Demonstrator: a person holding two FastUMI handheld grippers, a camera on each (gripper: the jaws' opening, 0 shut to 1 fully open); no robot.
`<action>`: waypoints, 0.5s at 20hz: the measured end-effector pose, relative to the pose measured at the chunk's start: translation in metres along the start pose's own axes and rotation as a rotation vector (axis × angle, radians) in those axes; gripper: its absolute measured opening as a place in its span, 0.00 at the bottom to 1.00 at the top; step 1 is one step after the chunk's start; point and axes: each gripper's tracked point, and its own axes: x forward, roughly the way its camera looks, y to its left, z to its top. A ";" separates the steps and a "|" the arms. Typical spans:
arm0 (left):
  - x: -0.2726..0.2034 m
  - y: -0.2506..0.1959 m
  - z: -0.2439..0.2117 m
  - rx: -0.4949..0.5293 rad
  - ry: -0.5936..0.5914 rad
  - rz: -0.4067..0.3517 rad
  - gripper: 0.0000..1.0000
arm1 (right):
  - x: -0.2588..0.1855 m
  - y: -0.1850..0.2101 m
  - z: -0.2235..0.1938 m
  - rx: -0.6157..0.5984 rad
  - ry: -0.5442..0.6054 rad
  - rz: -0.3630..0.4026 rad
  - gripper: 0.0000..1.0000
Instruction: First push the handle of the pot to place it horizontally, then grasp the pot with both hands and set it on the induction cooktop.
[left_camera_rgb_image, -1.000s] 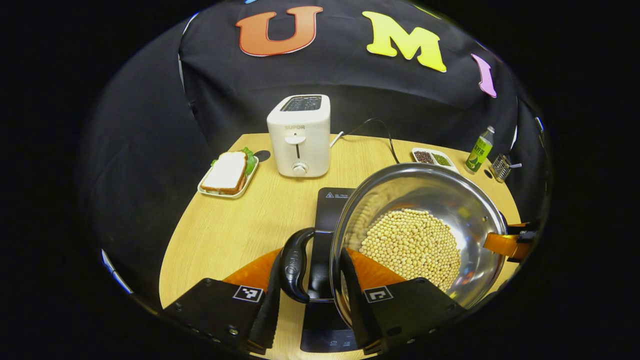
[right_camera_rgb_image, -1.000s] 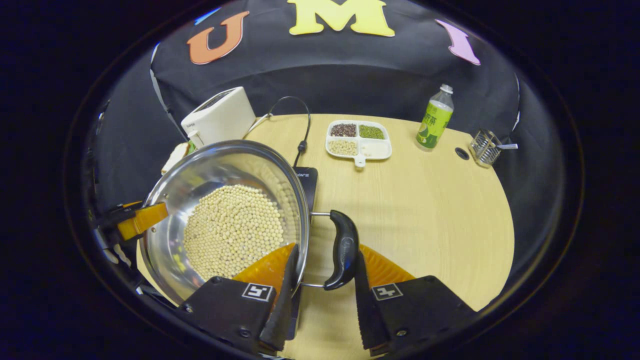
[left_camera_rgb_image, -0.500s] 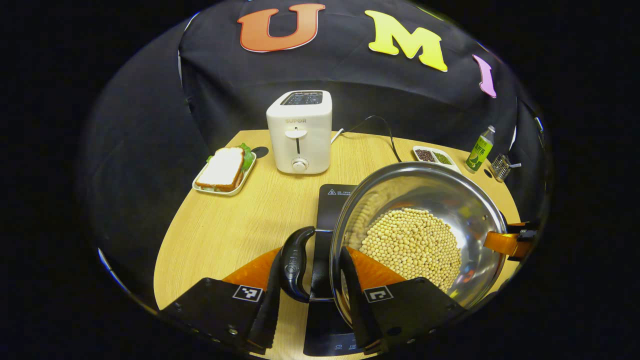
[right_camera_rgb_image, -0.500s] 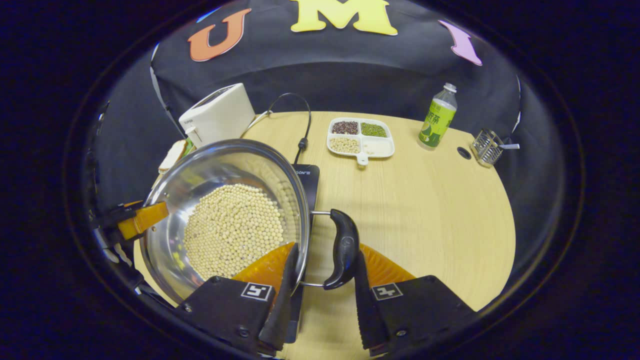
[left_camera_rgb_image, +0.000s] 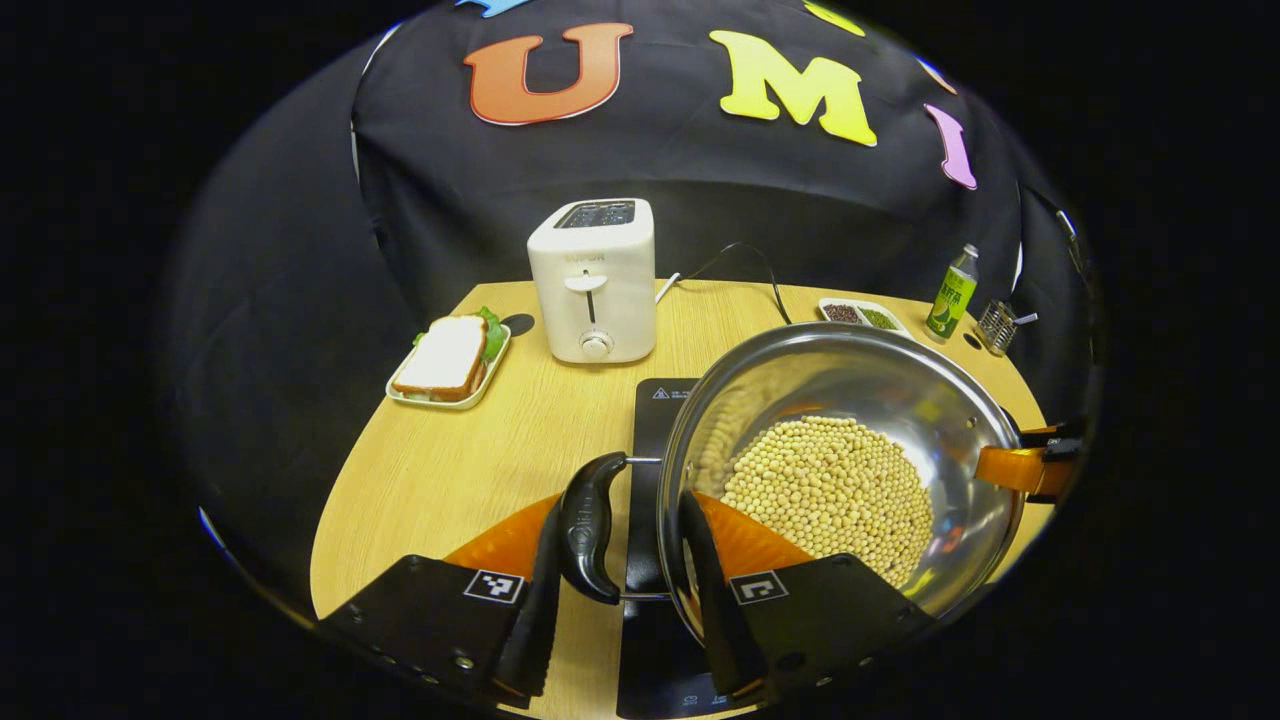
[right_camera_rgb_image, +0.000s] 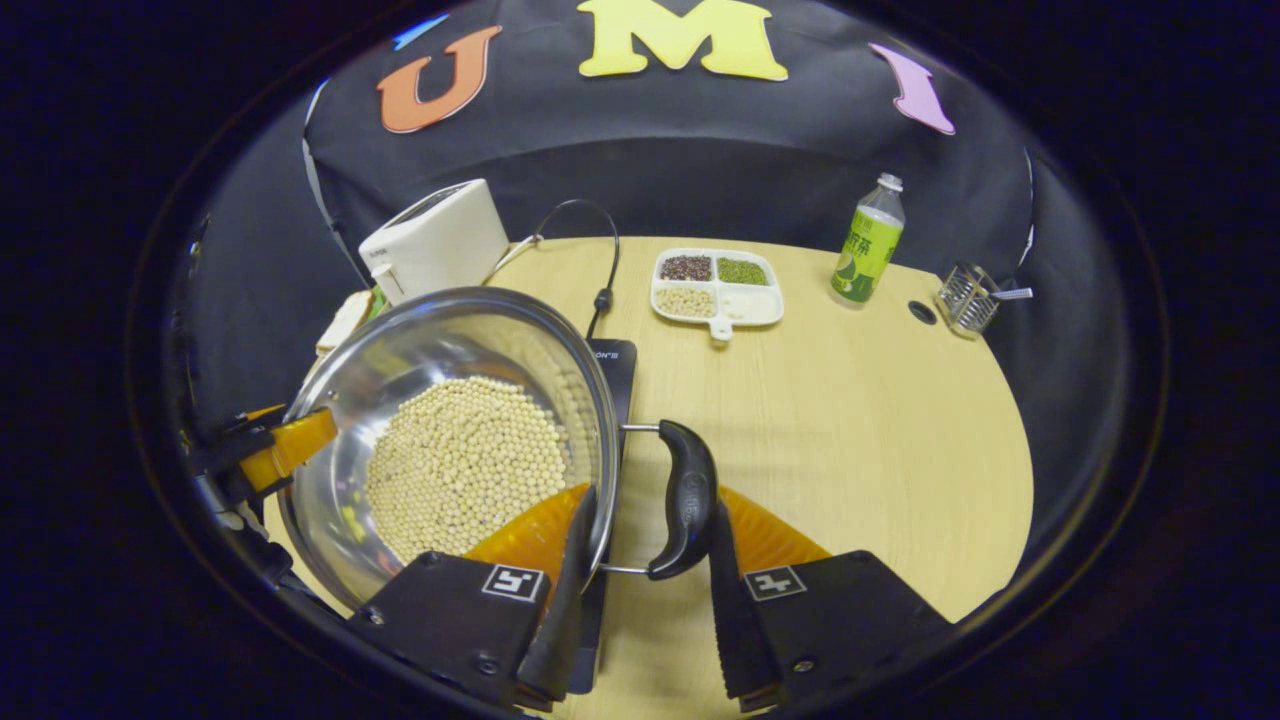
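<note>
A steel pot (left_camera_rgb_image: 850, 400) holding pale beans (left_camera_rgb_image: 830, 485) sits over the black induction cooktop (left_camera_rgb_image: 660, 410); I cannot tell whether it rests on it. My left gripper (left_camera_rgb_image: 620, 595) is shut on the pot's black side handle (left_camera_rgb_image: 585, 525), one finger outside the handle and the other inside the pot wall. In the right gripper view, my right gripper (right_camera_rgb_image: 645, 595) is shut the same way on the opposite handle (right_camera_rgb_image: 685, 500) of the pot (right_camera_rgb_image: 440, 340). The cooktop (right_camera_rgb_image: 612, 365) peeks out beside the pot. Each gripper shows across the pot in the other's view: right gripper (left_camera_rgb_image: 1030, 468), left gripper (right_camera_rgb_image: 275, 450).
On the wooden table (right_camera_rgb_image: 860, 420) stand a white toaster (left_camera_rgb_image: 592, 280), a sandwich on a plate (left_camera_rgb_image: 445, 358), a divided dish of grains (right_camera_rgb_image: 715, 285), a green bottle (right_camera_rgb_image: 865, 245) and a wire holder (right_camera_rgb_image: 965, 298). A power cord (right_camera_rgb_image: 600, 250) runs behind the cooktop.
Both grippers and the pot have shifted slightly over the cooktop. Both grips on the handles are unchanged.
</note>
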 end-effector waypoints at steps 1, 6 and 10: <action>-0.001 0.001 0.000 -0.001 0.003 0.002 0.60 | 0.000 0.000 0.001 -0.003 -0.007 -0.005 0.58; 0.000 0.002 -0.002 0.011 0.023 0.012 0.53 | 0.001 0.000 0.002 -0.003 -0.015 0.001 0.61; -0.003 0.011 0.011 0.015 -0.046 0.055 0.98 | 0.000 0.001 0.000 -0.020 -0.023 0.026 0.81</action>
